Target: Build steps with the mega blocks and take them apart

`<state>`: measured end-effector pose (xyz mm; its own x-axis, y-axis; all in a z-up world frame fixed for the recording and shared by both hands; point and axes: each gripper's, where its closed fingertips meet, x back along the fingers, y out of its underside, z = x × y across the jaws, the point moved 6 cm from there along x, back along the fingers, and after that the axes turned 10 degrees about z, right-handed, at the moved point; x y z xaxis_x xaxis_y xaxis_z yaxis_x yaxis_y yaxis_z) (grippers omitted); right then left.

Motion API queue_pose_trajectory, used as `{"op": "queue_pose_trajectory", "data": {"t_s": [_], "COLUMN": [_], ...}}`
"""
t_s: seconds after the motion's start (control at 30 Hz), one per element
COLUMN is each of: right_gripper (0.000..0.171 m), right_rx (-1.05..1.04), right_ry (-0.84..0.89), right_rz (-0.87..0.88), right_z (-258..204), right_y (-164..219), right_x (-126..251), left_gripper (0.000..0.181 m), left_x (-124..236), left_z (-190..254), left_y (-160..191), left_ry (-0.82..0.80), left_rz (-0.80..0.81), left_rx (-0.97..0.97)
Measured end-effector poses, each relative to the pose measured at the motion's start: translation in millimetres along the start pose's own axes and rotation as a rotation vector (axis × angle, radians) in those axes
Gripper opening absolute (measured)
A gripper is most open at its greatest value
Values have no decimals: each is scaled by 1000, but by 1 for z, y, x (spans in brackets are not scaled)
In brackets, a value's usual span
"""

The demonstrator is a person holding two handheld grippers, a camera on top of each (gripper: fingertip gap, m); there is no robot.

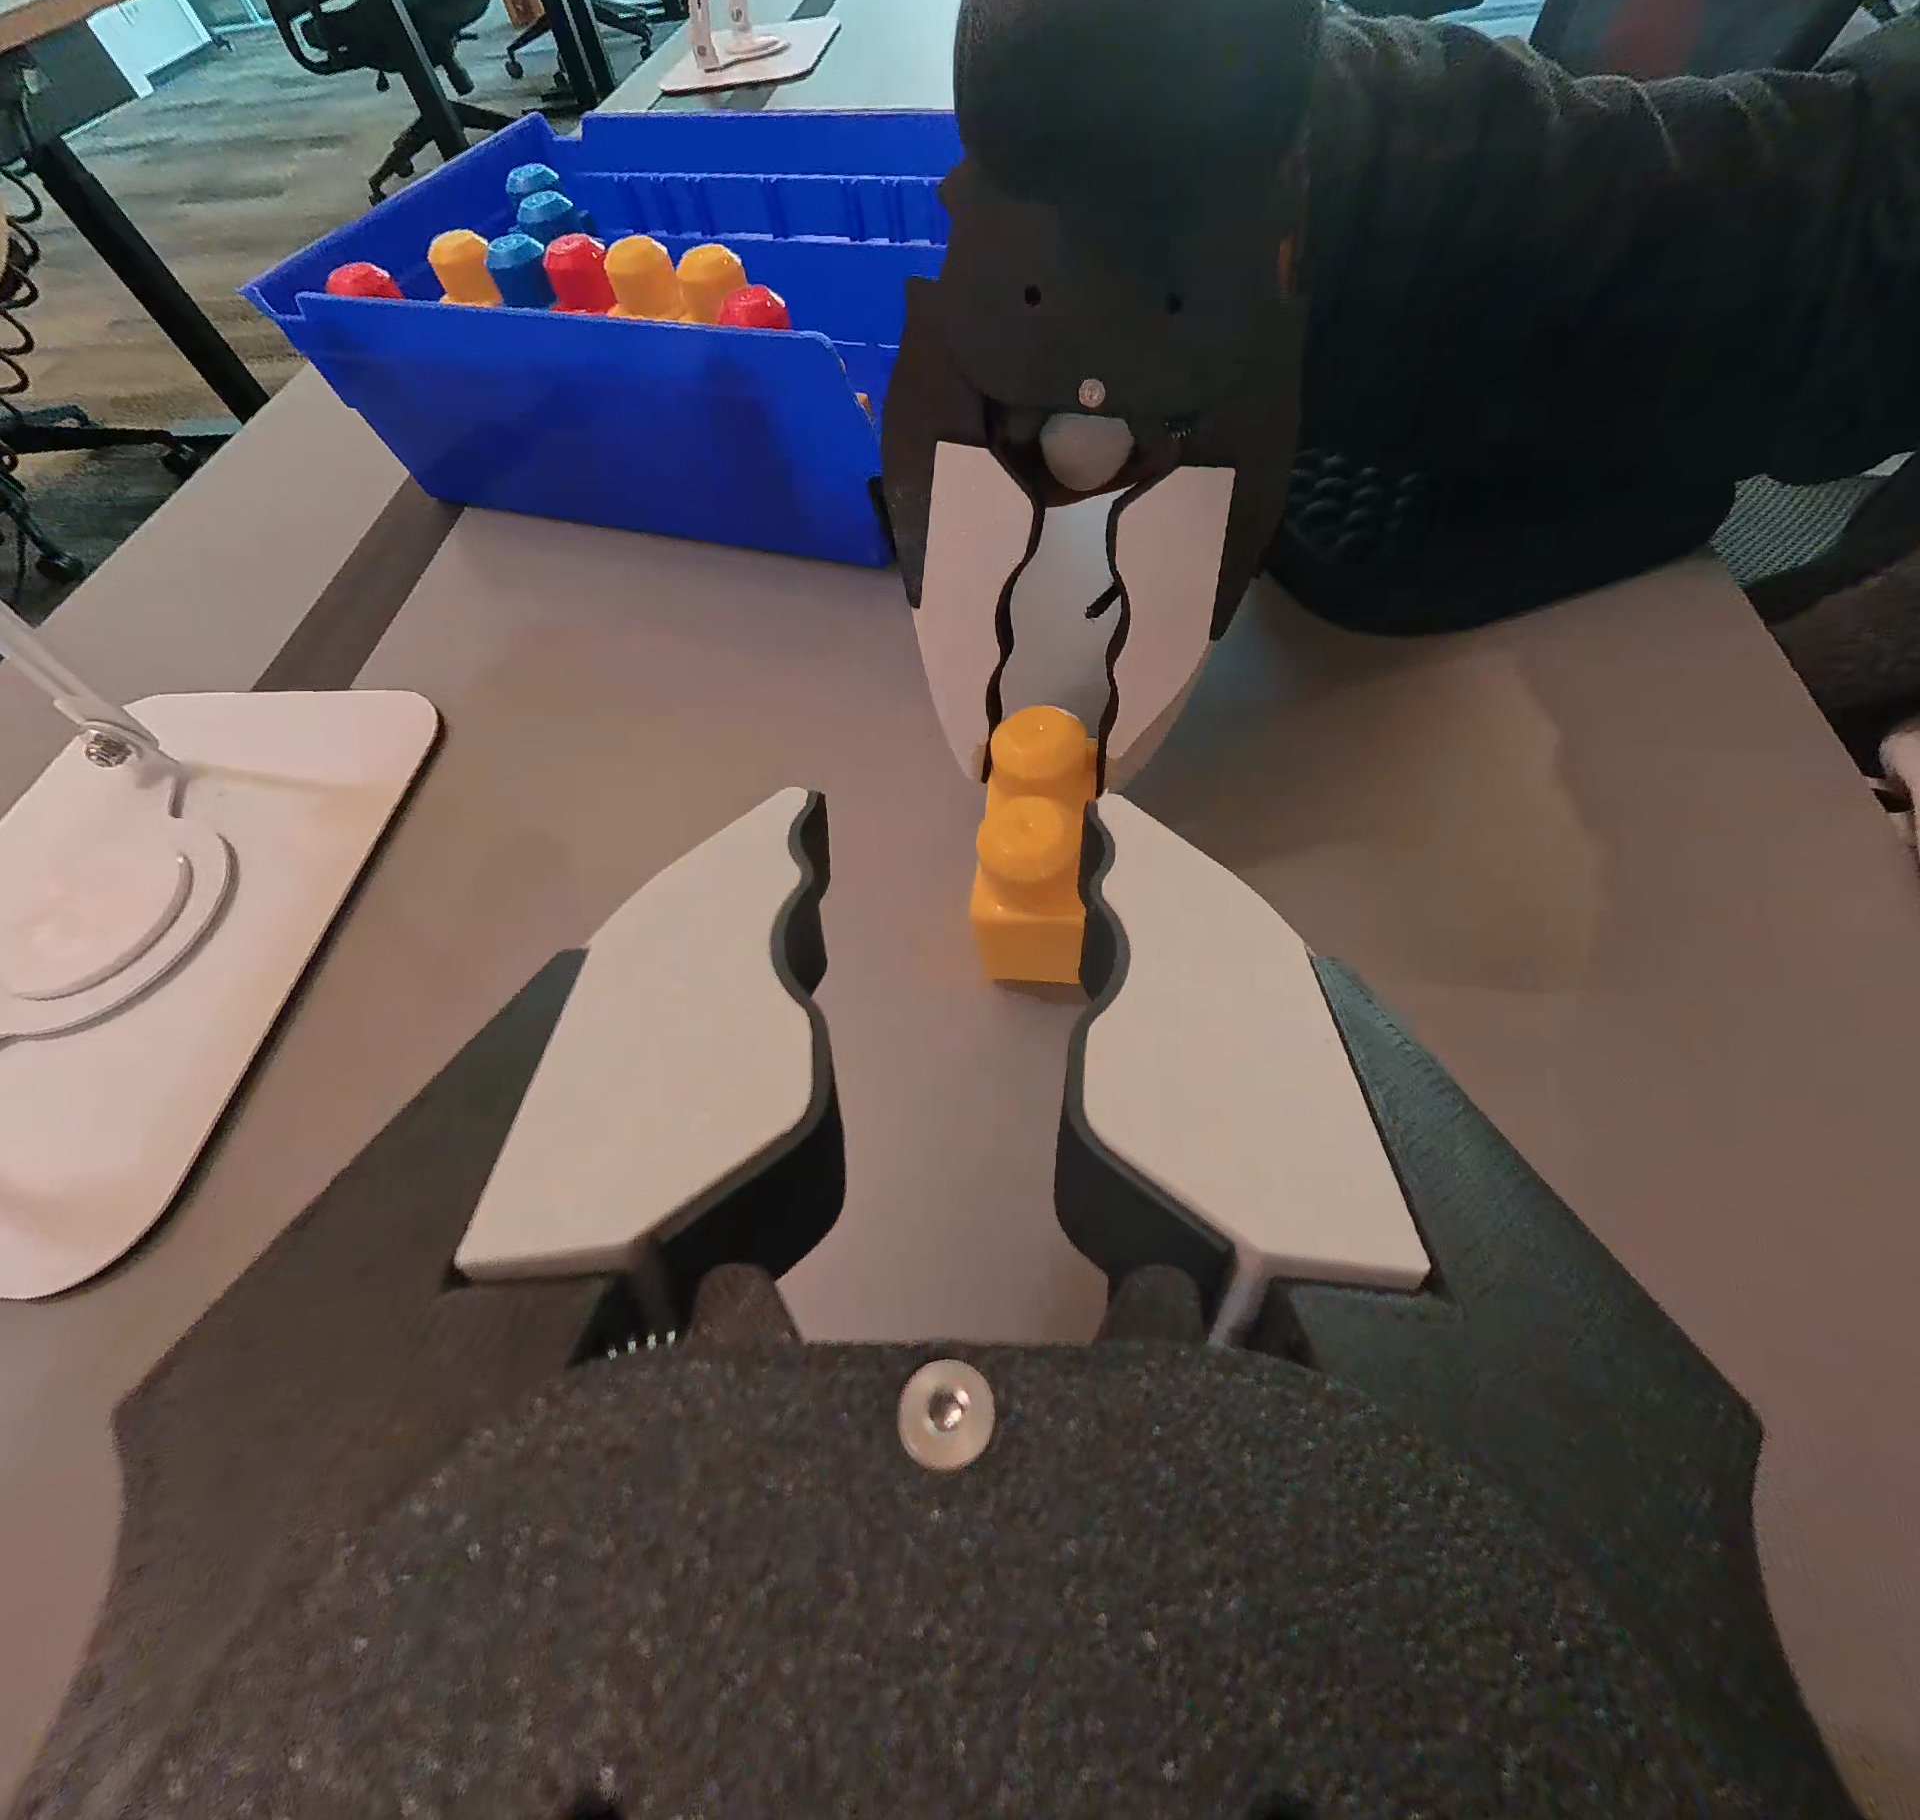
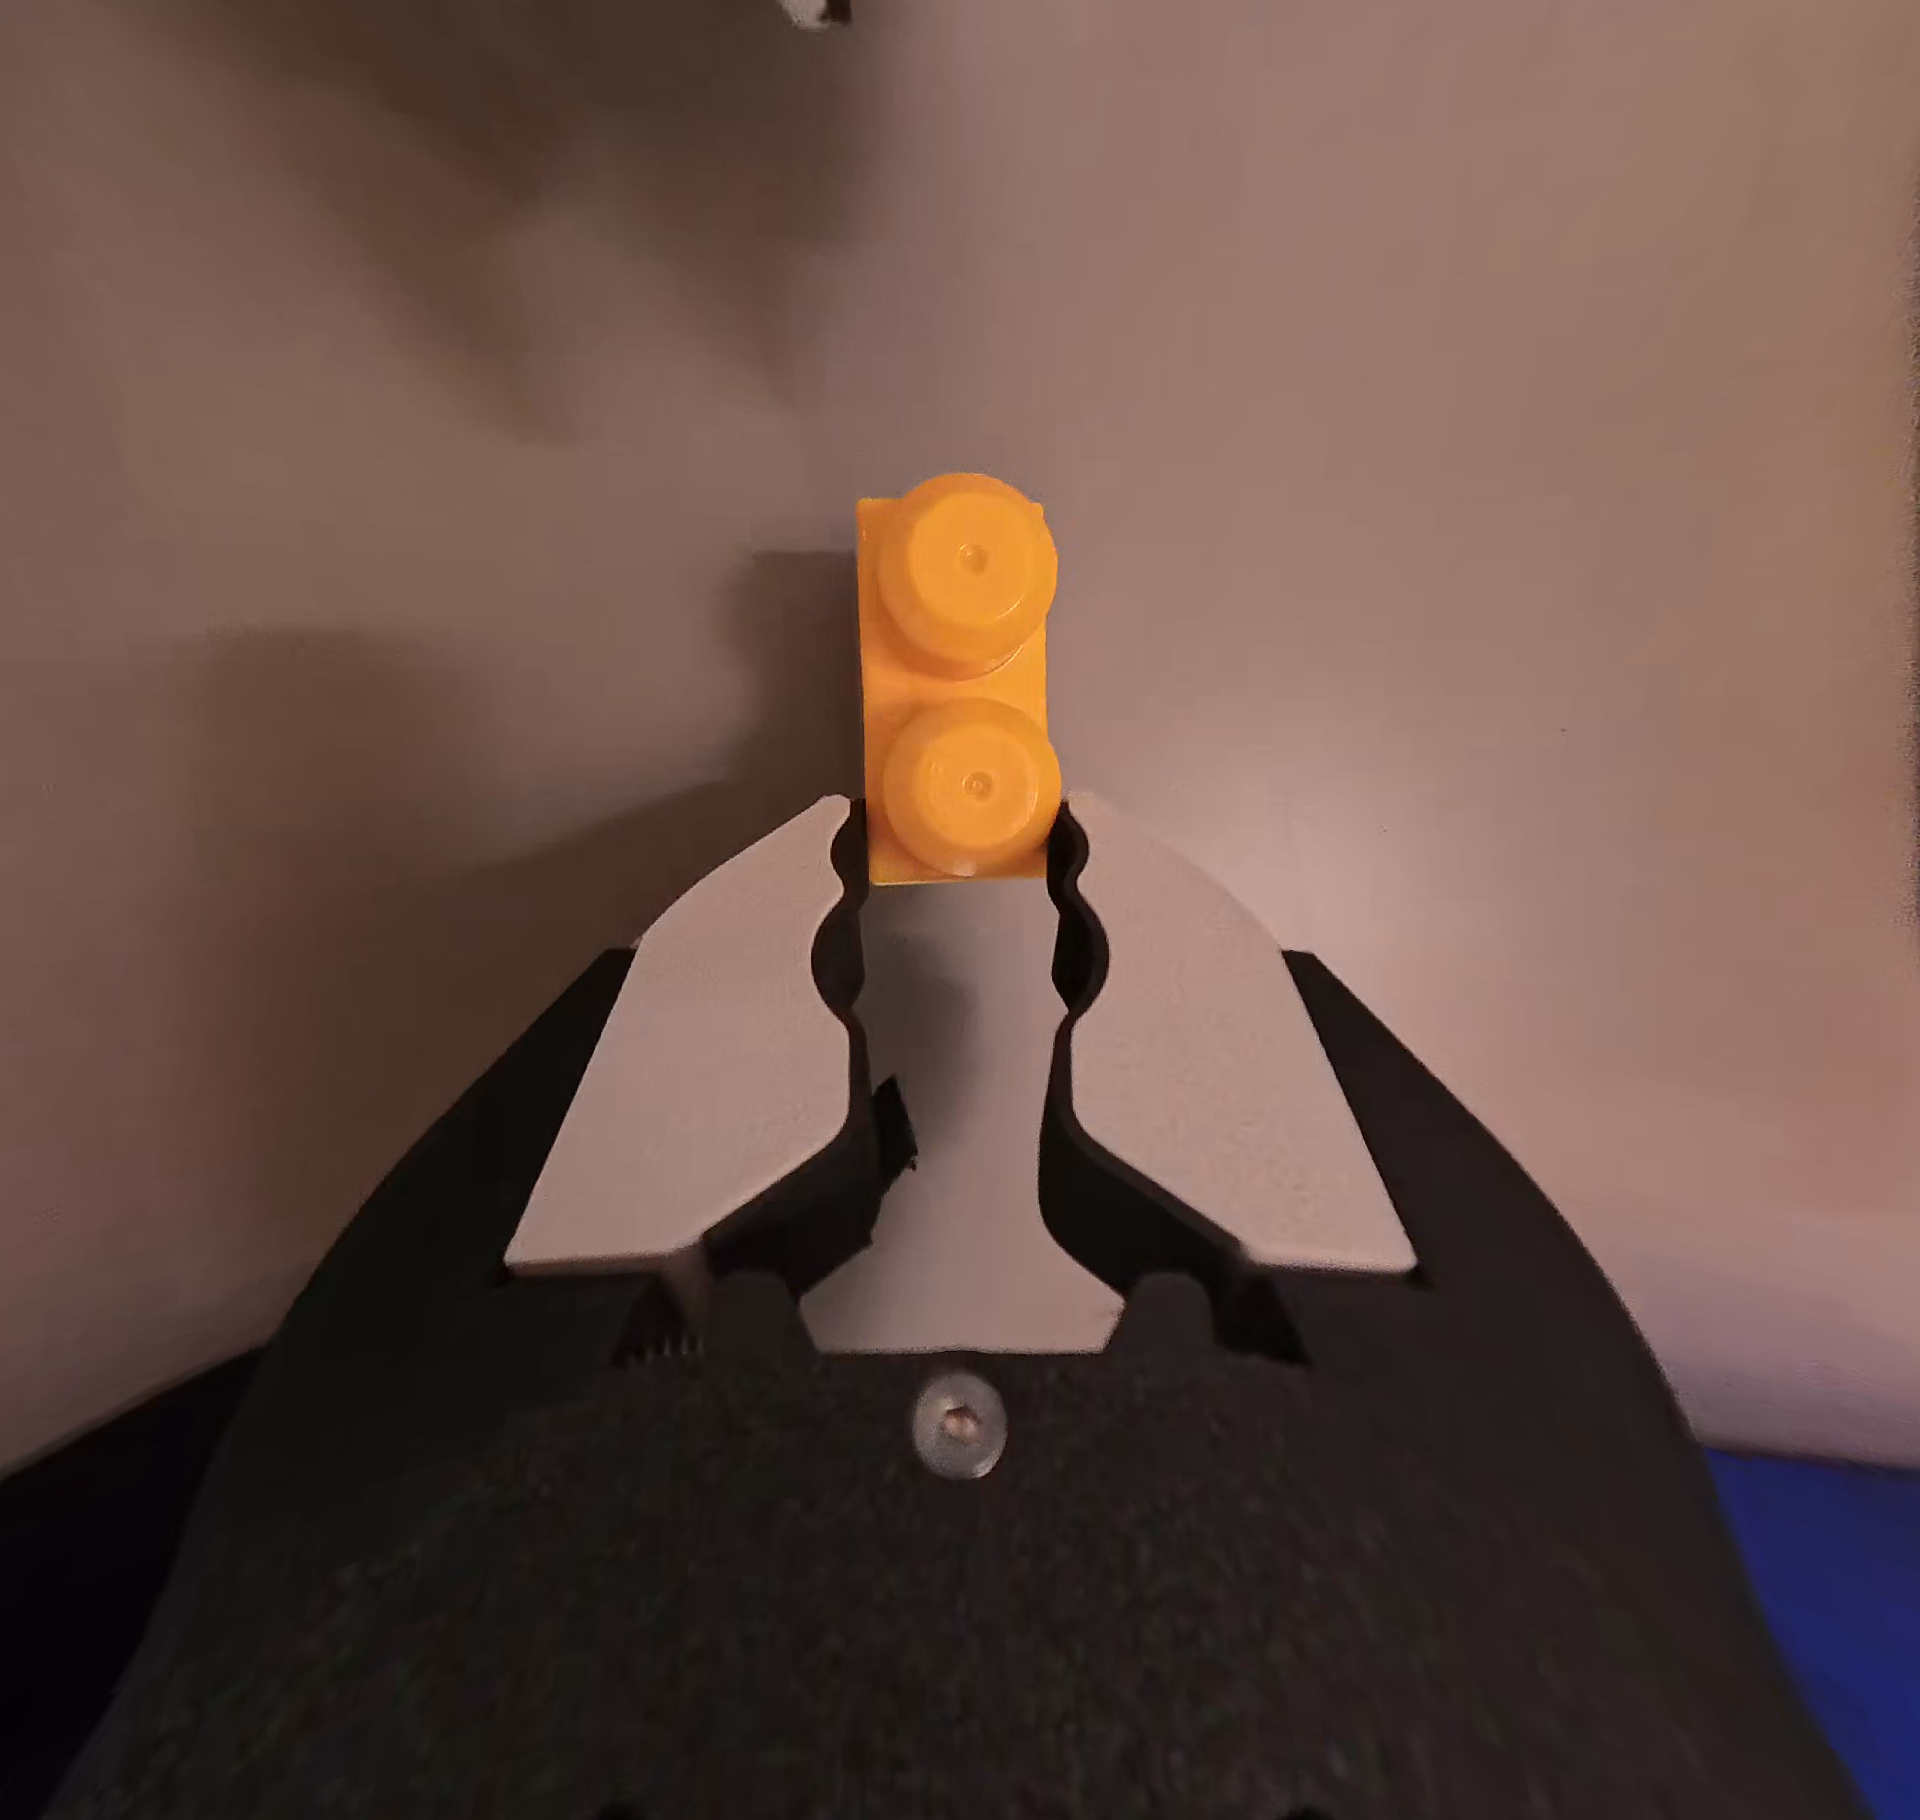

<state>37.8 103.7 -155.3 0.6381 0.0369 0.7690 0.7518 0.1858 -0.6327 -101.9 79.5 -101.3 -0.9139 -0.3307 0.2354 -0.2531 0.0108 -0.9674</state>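
At centre frame of the left wrist view, one yellow two-stud block point(image 1: 1029, 866) stands on the grey table point(image 1: 644, 648). Right gripper point(image 1: 1044, 768) comes down from the upper right of that frame, its fingertips clamped on the far end of the block; the right wrist view confirms both tips pressed against the block point(image 2: 956, 690) at its near stud. Left gripper point(image 1: 961, 825) fills the lower frame with jaws apart; its right-hand finger point(image 1: 1174, 949) lies just beside the block, and contact cannot be determined. Blue bin point(image 1: 582, 420), upper left, holds red, yellow and blue blocks point(image 1: 582, 264). White stand base point(image 1: 156, 929) sits at left edge.
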Motion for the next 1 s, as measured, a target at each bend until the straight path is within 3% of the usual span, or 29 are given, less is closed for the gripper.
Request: {"op": "queue_pose_trajectory", "data": {"t_s": [0.37, 0.43, 0.57, 0.77, 0.87, 1.0], "right_gripper": [34, 45, 53, 51, 50, 50], "right_rx": [36, 27, -23, -131, -148, -158], "right_ry": [24, 10, 16, 32, 67, 86], "right_rz": [-1, 52, 254, 659, 725, 727], "right_z": [1, 2, 9, 24, 30, 33], "right_y": [1, -1, -15, -38, -39, -37], "right_x": [-3, -1, 12, 39, 43, 42], "left_gripper": [48, 48, 48, 47, 42, 42], "left_x": [-2, 0, 18, 100, 157, 209], "left_z": [-3, -4, -14, -42, -59, -81], "left_y": [3, 0, -17, -58, -65, -49], "left_ry": [-26, -40, -127, -401, -582, -713], "left_rz": [-11, 5, 78, 231, 258, 119], "left_rx": [-3, -6, -20, -69, -53, 11]}}
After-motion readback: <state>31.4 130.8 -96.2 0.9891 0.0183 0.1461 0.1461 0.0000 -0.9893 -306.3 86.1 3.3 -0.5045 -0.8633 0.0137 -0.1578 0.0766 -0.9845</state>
